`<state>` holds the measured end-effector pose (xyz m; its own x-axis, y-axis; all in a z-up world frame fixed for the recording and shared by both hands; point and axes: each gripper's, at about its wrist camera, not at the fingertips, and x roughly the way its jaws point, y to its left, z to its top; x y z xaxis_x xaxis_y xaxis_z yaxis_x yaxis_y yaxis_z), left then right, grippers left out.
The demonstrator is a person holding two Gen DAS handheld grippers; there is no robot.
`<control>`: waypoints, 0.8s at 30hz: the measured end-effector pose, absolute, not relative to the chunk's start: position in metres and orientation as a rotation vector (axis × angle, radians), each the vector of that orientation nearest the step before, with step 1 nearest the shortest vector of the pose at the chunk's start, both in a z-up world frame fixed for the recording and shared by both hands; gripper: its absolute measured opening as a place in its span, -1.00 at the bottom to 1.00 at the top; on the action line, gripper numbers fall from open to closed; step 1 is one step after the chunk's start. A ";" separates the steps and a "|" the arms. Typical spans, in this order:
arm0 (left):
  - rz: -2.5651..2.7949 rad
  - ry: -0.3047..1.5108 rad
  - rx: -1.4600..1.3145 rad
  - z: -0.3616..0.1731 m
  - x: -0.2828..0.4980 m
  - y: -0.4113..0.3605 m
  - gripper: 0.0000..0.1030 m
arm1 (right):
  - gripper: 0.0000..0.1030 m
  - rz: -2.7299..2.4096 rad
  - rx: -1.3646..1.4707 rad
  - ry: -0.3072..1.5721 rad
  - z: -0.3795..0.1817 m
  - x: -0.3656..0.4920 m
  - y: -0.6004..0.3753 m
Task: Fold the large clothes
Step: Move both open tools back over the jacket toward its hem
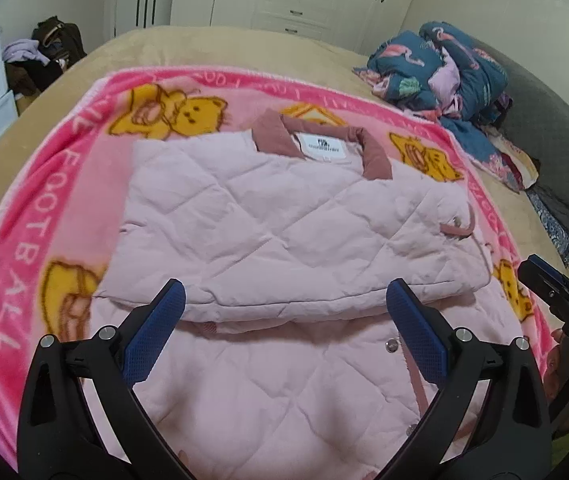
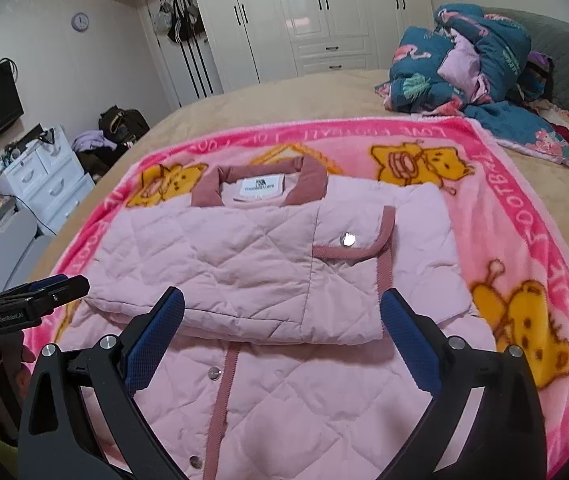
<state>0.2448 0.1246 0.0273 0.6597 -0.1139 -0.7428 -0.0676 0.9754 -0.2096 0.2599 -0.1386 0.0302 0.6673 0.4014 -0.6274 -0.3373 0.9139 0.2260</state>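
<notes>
Folded pink jacket (image 1: pixel 284 216), both grippers wide, empty

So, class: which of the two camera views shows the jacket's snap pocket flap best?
The right wrist view: the pocket flap faces the camera, snap and trim clear. In the left wrist view the same pocket flap sits at the folded jacket's right edge, foreshortened and small.
</notes>
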 end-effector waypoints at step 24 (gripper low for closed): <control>-0.005 0.718 -0.240 0.074 0.160 0.132 0.83 | 0.91 0.414 0.122 0.641 0.067 0.183 -0.185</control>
